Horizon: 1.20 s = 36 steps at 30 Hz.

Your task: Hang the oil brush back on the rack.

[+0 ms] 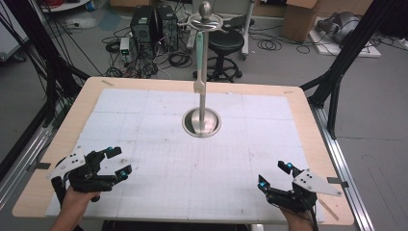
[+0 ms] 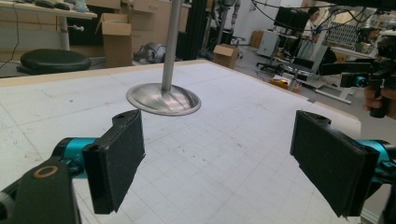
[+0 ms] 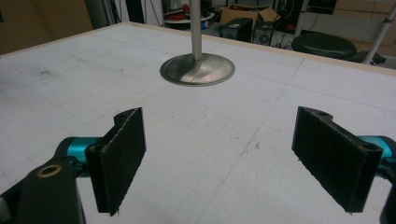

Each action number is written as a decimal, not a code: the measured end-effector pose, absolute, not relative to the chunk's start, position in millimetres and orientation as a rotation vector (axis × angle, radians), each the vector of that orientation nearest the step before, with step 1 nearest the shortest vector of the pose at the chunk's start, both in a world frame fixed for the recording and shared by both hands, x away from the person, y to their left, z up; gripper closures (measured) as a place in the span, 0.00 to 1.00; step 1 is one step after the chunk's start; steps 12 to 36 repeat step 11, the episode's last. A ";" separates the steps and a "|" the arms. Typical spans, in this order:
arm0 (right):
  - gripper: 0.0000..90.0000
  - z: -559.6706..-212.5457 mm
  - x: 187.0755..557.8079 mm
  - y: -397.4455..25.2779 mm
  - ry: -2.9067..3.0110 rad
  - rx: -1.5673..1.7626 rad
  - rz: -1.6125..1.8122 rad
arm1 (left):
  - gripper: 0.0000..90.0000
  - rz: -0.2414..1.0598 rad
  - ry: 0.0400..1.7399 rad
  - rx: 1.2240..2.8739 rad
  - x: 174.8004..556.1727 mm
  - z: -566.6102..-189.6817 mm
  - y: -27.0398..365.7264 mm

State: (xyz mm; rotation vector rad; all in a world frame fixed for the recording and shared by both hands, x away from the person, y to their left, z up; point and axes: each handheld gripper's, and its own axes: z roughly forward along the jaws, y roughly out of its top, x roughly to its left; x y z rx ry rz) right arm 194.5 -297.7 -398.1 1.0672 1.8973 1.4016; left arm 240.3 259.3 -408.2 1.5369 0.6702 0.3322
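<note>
A metal stand (image 1: 203,103) with a round base (image 1: 202,122) rises from the middle of the white gridded mat (image 1: 192,159). From a hook ring at its top hangs a pale green utensil (image 1: 199,53). My left gripper (image 1: 118,162) hovers at the near left corner, open, nothing between its pads. My right gripper (image 1: 274,174) is at the near right, also open and empty. In the left gripper view the stand base (image 2: 163,99) lies ahead of the open gripper (image 2: 229,163), and the right gripper (image 2: 369,79) shows far right. The right gripper view shows the base (image 3: 197,69) beyond the open gripper (image 3: 229,158).
The wooden table edge (image 1: 308,115) frames the mat. Behind the table stand a black stool (image 1: 225,45), computer towers (image 1: 154,26), cables on the floor and cardboard boxes (image 1: 300,17). Black frame legs (image 1: 337,82) flank the table on both sides.
</note>
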 end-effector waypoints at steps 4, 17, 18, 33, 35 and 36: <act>0.18 -398.0 194.5 -299.7 1.890 1.075 1.405 | 0.20 0.333 0.679 1.529 240.9 -408.4 260.0; 0.18 -397.9 194.1 -302.4 1.880 1.081 1.410 | 0.20 0.324 0.689 1.529 241.5 -408.8 260.0; 0.18 -397.9 194.1 -302.4 1.880 1.081 1.410 | 0.20 0.324 0.689 1.529 241.5 -408.8 260.0; 0.18 -397.9 194.1 -302.4 1.880 1.081 1.410 | 0.20 0.324 0.689 1.529 241.5 -408.8 260.0; 0.18 -397.9 194.1 -302.4 1.880 1.081 1.410 | 0.20 0.324 0.689 1.529 241.5 -408.8 260.0; 0.18 -397.9 194.1 -302.4 1.880 1.081 1.410 | 0.20 0.324 0.689 1.529 241.5 -408.8 260.0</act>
